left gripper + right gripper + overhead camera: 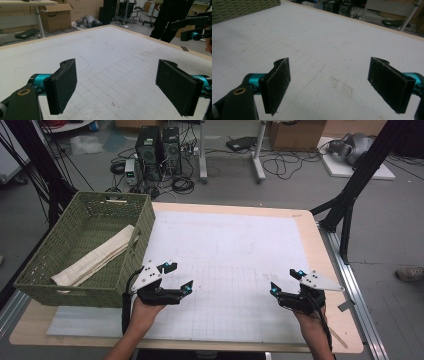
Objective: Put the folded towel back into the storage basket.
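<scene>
My left gripper (179, 277) is held low over the white gridded mat (225, 250), near its front left, just right of the basket. Its jaws stand wide open with nothing between them (120, 87). My right gripper (286, 281) hovers over the mat's front right, also open and empty (332, 85). A green woven basket (35, 282) sits at the table's left side. A folded cream cloth (95, 257) lies slanted inside it. In the left gripper view the right gripper (197, 35) shows far off at the upper right.
The mat covers most of a wooden table (330, 265). The basket's wall (237, 8) shows at the top left of the right gripper view. Beyond the table's far edge are computer towers (157, 150), cables and cardboard boxes on the floor. A black stand (350, 195) rises at the right.
</scene>
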A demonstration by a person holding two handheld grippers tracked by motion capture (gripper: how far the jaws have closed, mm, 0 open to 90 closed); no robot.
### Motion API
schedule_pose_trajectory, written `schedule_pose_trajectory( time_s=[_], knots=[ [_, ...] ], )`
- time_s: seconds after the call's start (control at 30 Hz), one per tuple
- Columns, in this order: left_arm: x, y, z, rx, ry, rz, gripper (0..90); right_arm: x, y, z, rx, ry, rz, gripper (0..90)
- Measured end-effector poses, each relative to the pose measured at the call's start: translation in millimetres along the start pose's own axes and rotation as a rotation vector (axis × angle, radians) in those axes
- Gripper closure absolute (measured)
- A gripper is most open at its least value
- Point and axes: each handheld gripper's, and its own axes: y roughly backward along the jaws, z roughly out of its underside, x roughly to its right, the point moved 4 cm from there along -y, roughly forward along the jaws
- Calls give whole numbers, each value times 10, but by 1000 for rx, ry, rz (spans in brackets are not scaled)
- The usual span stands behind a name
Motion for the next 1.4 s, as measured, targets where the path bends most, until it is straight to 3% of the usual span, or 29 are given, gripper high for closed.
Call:
schedule_pose_trajectory(
  time_s=[0.83,0.93,1.1,1.27,1.4],
  knots=[
    [4,-90,5,-10,12,9,175,50,51,33,4,-6,5,169],
    [-5,-101,30,-27,13,3,175,57,44,31,6,-18,3,169],
    [-41,-165,126,-98,21,-19,180,94,-14,91,-20,-32,-14,169],
    [-46,-166,104,-81,21,-25,181,75,-12,134,-36,-26,-23,169],
    [-47,-152,73,-60,34,-21,182,116,50,108,-12,-51,-12,169]
  ],
)
